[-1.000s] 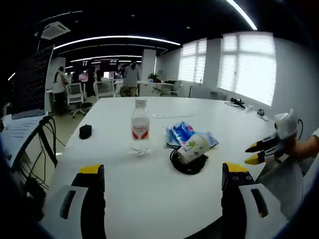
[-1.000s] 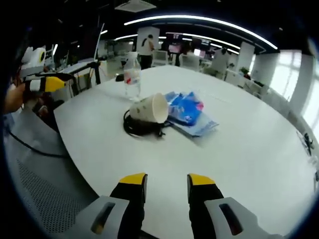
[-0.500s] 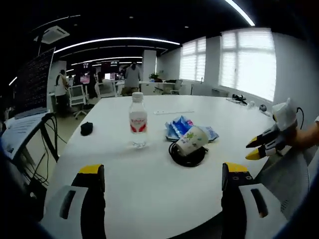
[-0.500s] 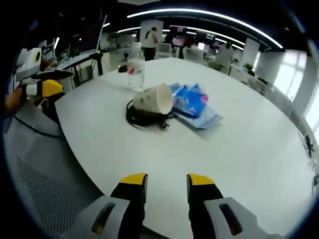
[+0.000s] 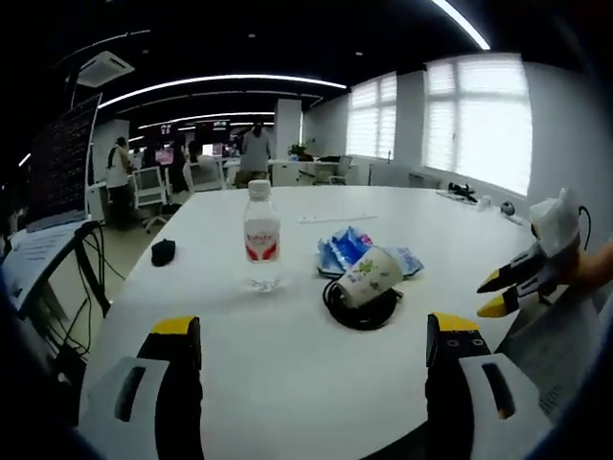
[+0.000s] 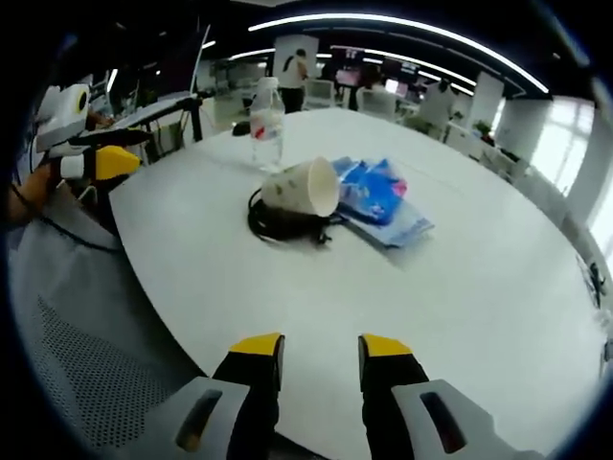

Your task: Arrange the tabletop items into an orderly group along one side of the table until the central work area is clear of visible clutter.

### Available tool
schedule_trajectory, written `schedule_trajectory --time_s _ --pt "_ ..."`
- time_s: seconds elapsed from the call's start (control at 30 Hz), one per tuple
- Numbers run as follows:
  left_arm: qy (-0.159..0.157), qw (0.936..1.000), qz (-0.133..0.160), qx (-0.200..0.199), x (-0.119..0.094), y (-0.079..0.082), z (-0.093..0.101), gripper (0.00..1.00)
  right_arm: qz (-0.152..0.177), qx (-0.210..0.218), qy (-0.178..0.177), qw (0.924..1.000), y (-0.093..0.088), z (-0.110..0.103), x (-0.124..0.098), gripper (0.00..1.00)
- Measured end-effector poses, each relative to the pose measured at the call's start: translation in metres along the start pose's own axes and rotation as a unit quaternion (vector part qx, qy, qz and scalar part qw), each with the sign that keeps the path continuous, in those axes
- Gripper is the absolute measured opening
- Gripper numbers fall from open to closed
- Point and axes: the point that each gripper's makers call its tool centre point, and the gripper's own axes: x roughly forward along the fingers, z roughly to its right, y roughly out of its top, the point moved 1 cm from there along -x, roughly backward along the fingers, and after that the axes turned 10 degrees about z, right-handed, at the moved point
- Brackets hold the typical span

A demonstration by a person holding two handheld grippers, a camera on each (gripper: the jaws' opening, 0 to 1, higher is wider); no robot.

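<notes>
The left tool (image 5: 314, 340) hangs over the near edge of the white table (image 5: 287, 383) with its jaws spread wide and nothing between them. The right tool (image 6: 321, 350) hovers at the table's edge on the cup's other side, its jaws narrowly parted and holding nothing. Near the table's middle a paper cup (image 5: 371, 278) lies on its side on a coil of black cable (image 5: 356, 311). Blue packets (image 5: 347, 253) lie just behind the cup, a water bottle (image 5: 261, 236) stands upright beside it, and a small black object (image 5: 163, 252) sits well apart beyond the bottle.
</notes>
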Motion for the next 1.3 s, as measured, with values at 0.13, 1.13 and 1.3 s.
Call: schedule_trajectory --time_s 0.13,1.13,1.3 --pt "-0.007 0.9999 0.002 -0.011 0.001 0.001 0.004 1.00 0.022 0.031 -0.010 0.9992 0.008 0.006 -0.004 0.31" --pt "-0.022 0.9986 -0.043 -0.020 0.000 -0.013 0.005 0.90 0.034 0.050 0.178 0.9822 0.111 -0.031 0.092 0.32" --pt "-0.026 0.9979 -0.054 -0.024 0.001 -0.016 0.003 0.88 0.010 0.042 0.185 0.9818 0.106 -0.029 0.104 0.25"
